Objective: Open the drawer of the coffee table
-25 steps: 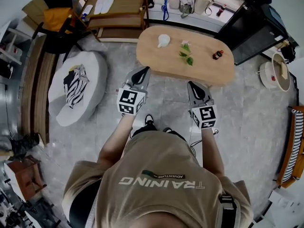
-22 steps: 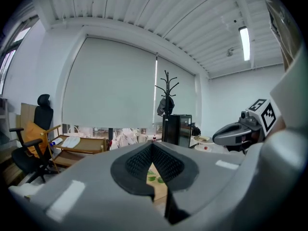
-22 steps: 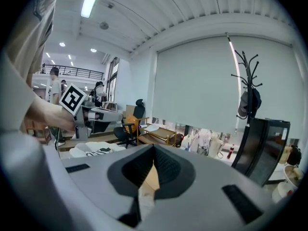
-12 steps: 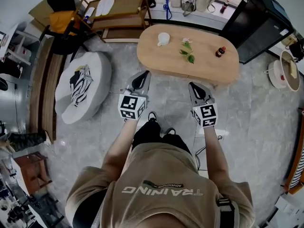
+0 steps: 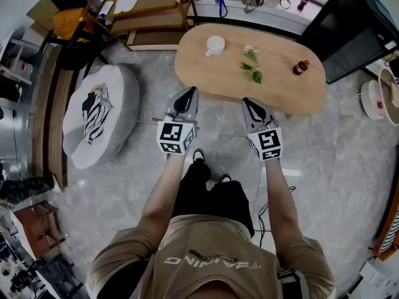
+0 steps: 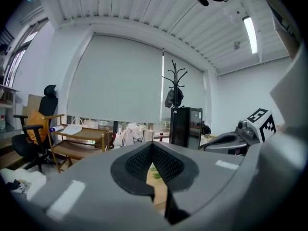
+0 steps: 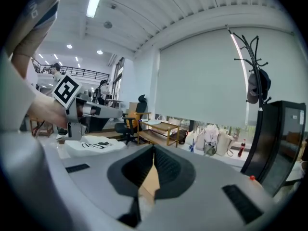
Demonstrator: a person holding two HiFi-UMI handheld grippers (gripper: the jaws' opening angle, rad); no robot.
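Spanning the upper centre of the head view, the oval coffee table (image 5: 274,89) shows no drawer from above. Below its near edge, the left gripper (image 5: 189,93) and right gripper (image 5: 249,103) point toward it, fingers clenched on nothing. A cup (image 5: 215,45), a leafy sprig (image 5: 252,70) and a small bottle (image 5: 301,67) sit on top.

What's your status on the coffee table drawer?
Left gripper and right gripper shut, empty, facing coffee table near edge. Drawer not visible from above. Cup, leafy sprig, small bottle on top, beyond the grippers.
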